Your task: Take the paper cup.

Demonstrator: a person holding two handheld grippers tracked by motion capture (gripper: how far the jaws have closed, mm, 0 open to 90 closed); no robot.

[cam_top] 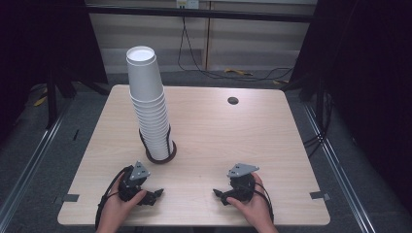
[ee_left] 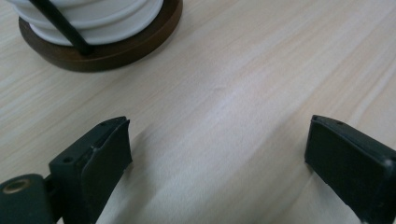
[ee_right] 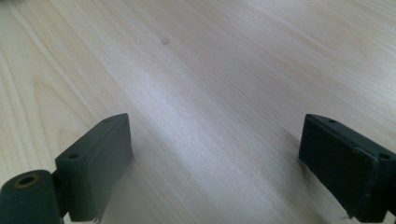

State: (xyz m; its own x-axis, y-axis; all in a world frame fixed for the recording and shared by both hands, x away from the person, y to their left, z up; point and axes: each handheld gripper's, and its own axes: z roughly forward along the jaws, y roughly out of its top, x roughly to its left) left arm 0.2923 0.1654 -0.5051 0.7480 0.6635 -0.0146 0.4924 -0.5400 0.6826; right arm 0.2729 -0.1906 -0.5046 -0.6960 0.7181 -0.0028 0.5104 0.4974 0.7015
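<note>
A tall stack of white paper cups (cam_top: 148,104) stands upside down in a black wire holder on a round brown base (cam_top: 161,156), left of the table's middle. My left gripper (cam_top: 156,195) rests low on the table in front of the stack, a hand around it, jaws open with bare wood between them. In the left gripper view the brown base (ee_left: 100,53) and the lowest cup rims (ee_left: 93,18) lie ahead at the upper left. My right gripper (cam_top: 217,195) rests near the front edge to the right, jaws open over bare wood (ee_right: 215,116).
The light wooden table (cam_top: 233,141) has a small dark round hole (cam_top: 233,101) at its back right. Grey tape tabs (cam_top: 318,195) mark the front corners. Cables trail on the floor behind the table, and metal rails run along both sides.
</note>
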